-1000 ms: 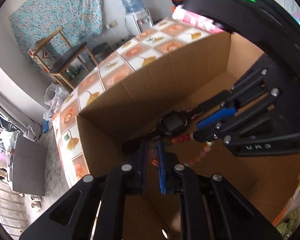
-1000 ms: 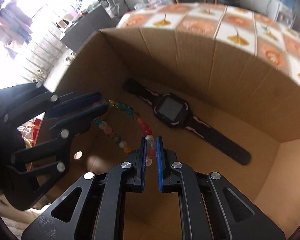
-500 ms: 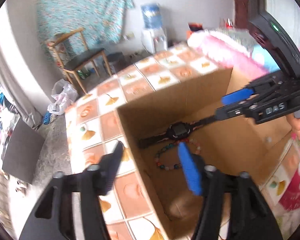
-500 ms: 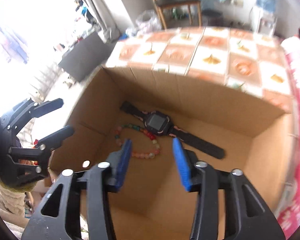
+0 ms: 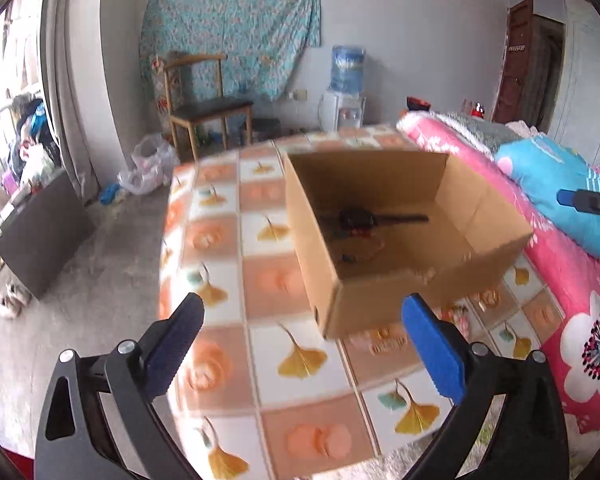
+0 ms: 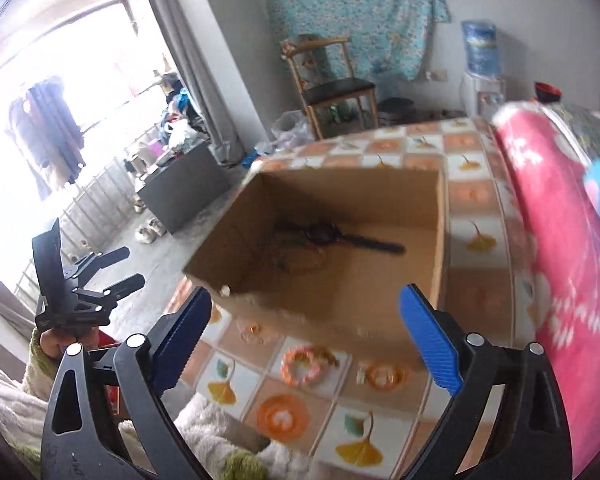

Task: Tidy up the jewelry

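An open cardboard box (image 5: 380, 292) (image 6: 320, 320) stands on the ginkgo-patterned table. On its floor lie a black watch (image 5: 356, 218) (image 6: 324, 232) and, just in front of it, a coloured bead bracelet (image 5: 360, 254) (image 6: 300, 260), which is blurred. My left gripper (image 5: 302, 312) hovers over the table outside the box's near left corner, its jaws opening wide with nothing between them. My right gripper (image 6: 306, 300) hangs before the box's near wall, its jaws likewise opening and empty. Several small bracelets (image 6: 302, 364) lie on the table in front of the box.
A pink floral quilt (image 5: 572, 280) and a blue pillow (image 5: 548, 176) border the table on the right. The table's left edge drops to a grey floor. A wooden chair (image 5: 203, 108), a water dispenser (image 5: 346, 92) and a grey cabinet (image 6: 179, 192) stand beyond.
Both grippers were shut on the bead bracelet inside the box. They let it go, opened wide and drew back and up out of the box. The bracelet now lies by the watch.
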Motion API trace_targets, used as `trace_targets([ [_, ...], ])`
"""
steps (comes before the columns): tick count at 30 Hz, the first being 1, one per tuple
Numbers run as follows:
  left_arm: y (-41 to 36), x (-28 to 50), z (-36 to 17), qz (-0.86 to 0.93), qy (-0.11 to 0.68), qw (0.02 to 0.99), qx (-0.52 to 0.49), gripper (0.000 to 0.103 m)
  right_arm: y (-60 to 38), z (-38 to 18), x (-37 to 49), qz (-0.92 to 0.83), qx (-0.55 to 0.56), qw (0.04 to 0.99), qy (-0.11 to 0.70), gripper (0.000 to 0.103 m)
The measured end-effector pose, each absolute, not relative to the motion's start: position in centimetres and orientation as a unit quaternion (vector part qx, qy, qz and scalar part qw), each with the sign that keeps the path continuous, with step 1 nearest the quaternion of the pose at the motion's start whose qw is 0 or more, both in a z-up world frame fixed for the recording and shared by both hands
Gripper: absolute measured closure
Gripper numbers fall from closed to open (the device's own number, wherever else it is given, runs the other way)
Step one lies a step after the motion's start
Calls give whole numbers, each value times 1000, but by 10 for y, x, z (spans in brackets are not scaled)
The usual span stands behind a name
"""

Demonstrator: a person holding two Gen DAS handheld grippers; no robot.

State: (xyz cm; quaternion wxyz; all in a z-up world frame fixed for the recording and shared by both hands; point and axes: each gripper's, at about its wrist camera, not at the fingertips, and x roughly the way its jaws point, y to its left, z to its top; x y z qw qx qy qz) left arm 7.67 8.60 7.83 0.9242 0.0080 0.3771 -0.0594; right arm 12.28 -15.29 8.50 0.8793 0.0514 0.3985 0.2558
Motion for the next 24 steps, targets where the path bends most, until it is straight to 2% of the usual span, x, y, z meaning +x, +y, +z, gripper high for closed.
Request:
trace_targets([
  [8, 38, 85, -12, -61, 479, 875, 23, 6, -143, -13, 100, 115, -4, 865, 489, 11],
  [11, 29, 85, -30, -54, 493, 868, 40, 6, -138, -33, 91, 94, -32, 857, 505, 11],
  [24, 18, 80, -45, -55, 501, 863, 41, 6, -119, -70, 108, 89, -53, 847, 522, 8],
])
